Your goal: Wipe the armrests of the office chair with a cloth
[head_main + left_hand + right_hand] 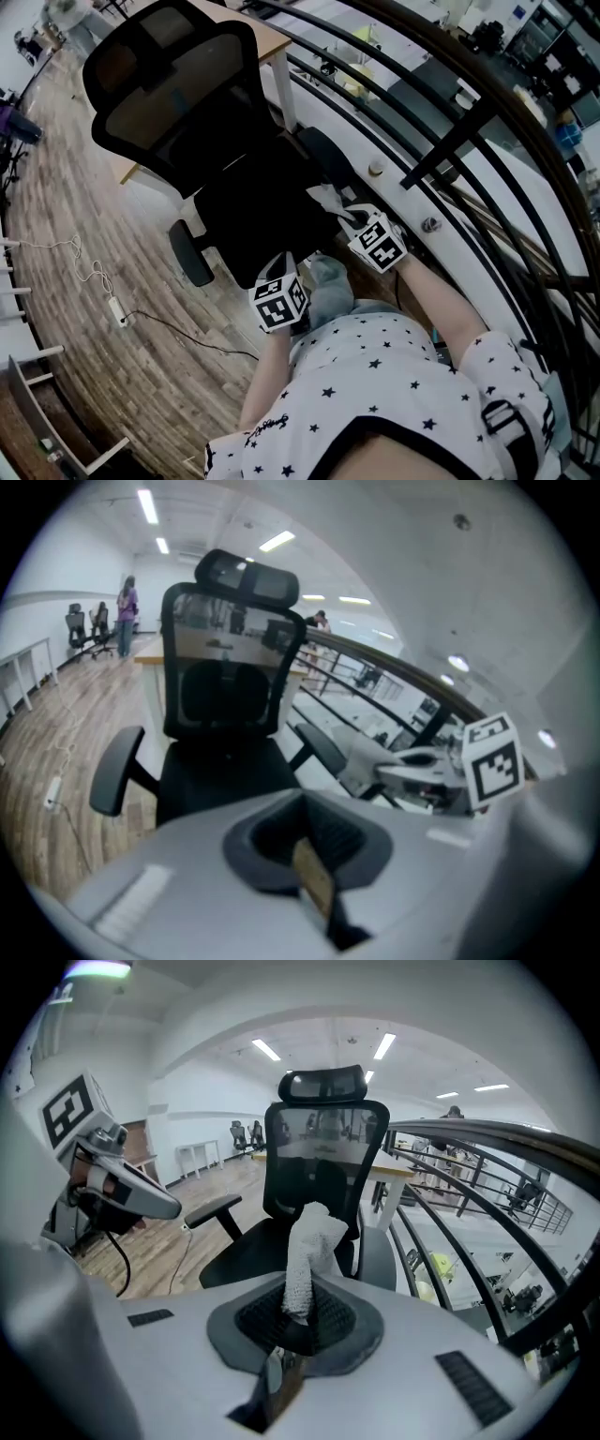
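Clamping the white cloth (pixel 307 1251), the right tongs (pixel 298 1321) hover at the near end of the office chair's (pixel 234 211) armrest (pixel 326 157), left tongs (pixel 311 844) pressed together, empty, before its seat.

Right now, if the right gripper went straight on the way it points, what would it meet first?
The cloth clamped in the right gripper's jaws would touch first, most likely on the office chair's seat beside the railing-side armrest; depth is unclear, so maybe the armrest.

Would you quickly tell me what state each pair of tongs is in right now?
Left tongs: closed, holding nothing.
Right tongs: closed on the white cloth.
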`<act>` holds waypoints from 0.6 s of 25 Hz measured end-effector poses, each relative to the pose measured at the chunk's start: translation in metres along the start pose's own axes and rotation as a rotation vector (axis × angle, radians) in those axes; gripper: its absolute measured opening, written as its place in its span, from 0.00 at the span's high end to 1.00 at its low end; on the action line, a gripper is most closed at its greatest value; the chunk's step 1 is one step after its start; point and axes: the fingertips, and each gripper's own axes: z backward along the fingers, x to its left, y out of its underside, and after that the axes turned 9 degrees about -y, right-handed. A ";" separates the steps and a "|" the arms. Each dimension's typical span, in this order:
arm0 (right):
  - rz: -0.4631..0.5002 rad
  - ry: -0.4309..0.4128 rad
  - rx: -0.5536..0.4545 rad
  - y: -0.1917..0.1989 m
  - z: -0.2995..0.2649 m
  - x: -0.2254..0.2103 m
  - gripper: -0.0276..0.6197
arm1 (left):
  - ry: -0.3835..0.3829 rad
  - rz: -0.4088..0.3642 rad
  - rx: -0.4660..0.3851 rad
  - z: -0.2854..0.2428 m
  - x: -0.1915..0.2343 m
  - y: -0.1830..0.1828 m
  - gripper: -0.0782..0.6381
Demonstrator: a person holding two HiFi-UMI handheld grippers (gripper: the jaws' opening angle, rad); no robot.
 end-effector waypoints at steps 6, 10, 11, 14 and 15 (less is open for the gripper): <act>-0.021 -0.001 -0.083 -0.017 0.025 0.030 0.91 | -0.008 0.008 -0.030 0.019 0.004 0.003 0.88; -0.004 -0.016 -0.120 -0.025 0.036 0.047 0.91 | -0.019 0.021 -0.054 0.027 0.008 0.006 0.88; 0.008 -0.020 -0.129 -0.027 0.038 0.052 0.91 | -0.022 0.023 -0.060 0.029 0.009 0.007 0.88; 0.024 -0.023 -0.154 -0.032 0.044 0.061 0.91 | -0.029 0.027 -0.075 0.034 0.012 0.009 0.88; 0.023 -0.025 -0.160 -0.033 0.045 0.063 0.91 | -0.031 0.029 -0.081 0.035 0.013 0.009 0.88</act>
